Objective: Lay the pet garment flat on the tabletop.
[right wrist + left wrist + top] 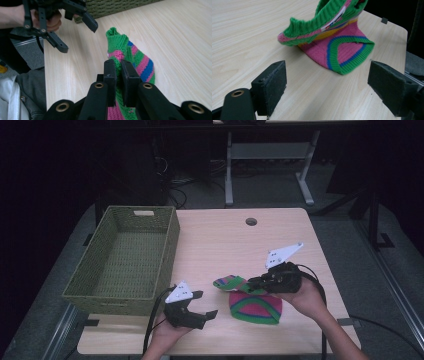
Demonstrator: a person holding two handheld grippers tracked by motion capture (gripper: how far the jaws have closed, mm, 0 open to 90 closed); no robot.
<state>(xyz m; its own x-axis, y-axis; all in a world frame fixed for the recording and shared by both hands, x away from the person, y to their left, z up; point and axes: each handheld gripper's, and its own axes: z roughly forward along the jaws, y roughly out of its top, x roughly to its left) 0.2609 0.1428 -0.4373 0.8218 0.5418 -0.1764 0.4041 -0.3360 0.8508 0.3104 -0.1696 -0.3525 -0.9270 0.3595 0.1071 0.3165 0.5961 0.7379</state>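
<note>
A knitted piece (256, 308) striped green, pink and blue lies near the front of the wooden table (225, 240). One end of it is lifted off the table. My right gripper (253, 282) is shut on that raised green edge; in the right gripper view the jaws (118, 67) pinch the knit (141, 62) between their pads. My left gripper (206, 304) stands open to the left of the knit, apart from it. In the left gripper view its pads (273, 85) are spread wide, with the knit (342, 47) lying ahead of them.
A green woven basket (171, 245) with nothing in it sits at the table's left side. A round cable hole (251, 221) is near the far edge. In the right gripper view the left gripper (78, 37) hangs above the table's corner.
</note>
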